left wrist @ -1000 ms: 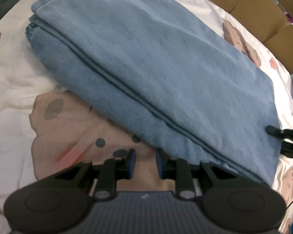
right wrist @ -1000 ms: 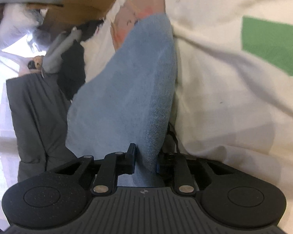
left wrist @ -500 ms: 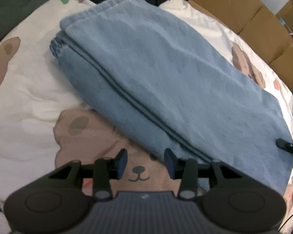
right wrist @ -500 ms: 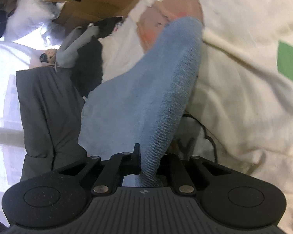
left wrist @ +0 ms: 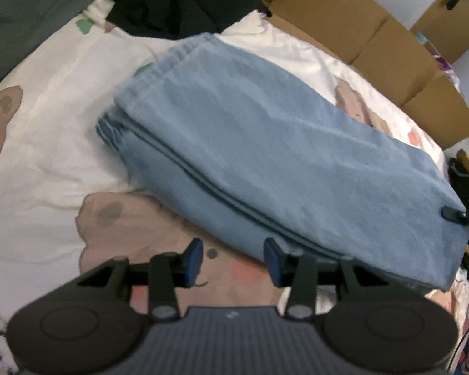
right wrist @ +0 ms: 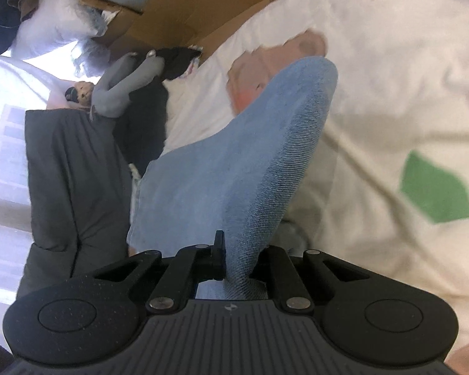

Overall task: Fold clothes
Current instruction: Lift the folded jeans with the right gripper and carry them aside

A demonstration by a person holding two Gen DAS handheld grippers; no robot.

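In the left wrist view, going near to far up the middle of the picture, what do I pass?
Left hand-held gripper, open and empty → bear-print bedsheet → folded blue jeans → black garment at the far edge of the bed.

Jeans (left wrist: 275,162) hem blurred (left wrist view)

no readable text, labels, brands or numbers anywhere in either view
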